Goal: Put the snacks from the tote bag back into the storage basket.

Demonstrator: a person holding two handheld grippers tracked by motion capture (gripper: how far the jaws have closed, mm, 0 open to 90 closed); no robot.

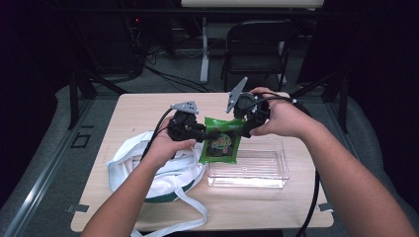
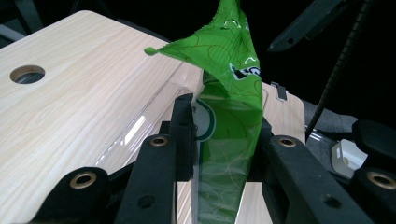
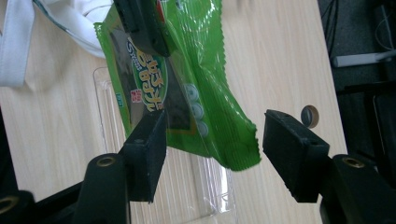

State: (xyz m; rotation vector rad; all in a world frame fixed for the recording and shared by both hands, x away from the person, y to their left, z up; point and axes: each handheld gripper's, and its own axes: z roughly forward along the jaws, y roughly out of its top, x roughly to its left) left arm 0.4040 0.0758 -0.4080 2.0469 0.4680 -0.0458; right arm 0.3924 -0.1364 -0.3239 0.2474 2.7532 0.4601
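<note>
A green snack packet (image 1: 222, 143) hangs above the left end of a clear plastic tray (image 1: 247, 170) on the wooden table (image 1: 138, 108). My left gripper (image 1: 201, 133) is shut on the packet (image 2: 233, 70), its pads pinching the film from both sides. From the right, my right gripper (image 1: 243, 126) stands open around the packet's lower corner (image 3: 233, 154). A wide gap separates the packet from the right-hand pad (image 3: 287, 149). In the right gripper view, a black finger (image 3: 140, 23) of the left gripper clamps the packet from above.
A white cloth bag (image 1: 148, 168) with long straps lies at the table's front left, under my left forearm. The table has a round hole (image 2: 27, 73). A dark folding chair (image 1: 257, 49) stands behind the table. The tray (image 3: 205, 186) lies under the packet.
</note>
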